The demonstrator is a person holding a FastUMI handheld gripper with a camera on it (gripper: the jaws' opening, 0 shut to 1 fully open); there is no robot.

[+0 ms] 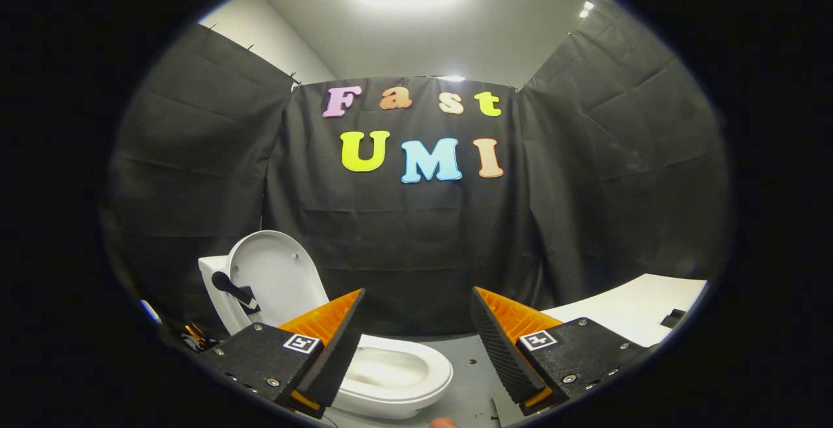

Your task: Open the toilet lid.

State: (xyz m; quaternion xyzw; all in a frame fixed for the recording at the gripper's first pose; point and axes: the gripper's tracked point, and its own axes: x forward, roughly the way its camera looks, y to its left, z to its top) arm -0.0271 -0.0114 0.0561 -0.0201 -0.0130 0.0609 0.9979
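A white toilet [397, 376] stands on the floor beyond and to the left of my fingers. Its lid [273, 275] is raised upright against the white tank [215, 285], and the bowl and seat ring show open. A small black handle piece [233, 290] sticks out from the lid's left edge. My gripper [416, 304] is open, fingers wide apart with nothing between them. The left finger [325, 343] partly covers the toilet's near left side. The gripper hangs above and in front of the bowl, apart from the lid.
Black cloth walls close the booth at the back and sides. A white table surface [638, 307] lies beyond the right finger, with a small dark object [673, 317] on it. Grey floor [468, 382] runs between toilet and table. Small items [192, 334] lie left of the tank.
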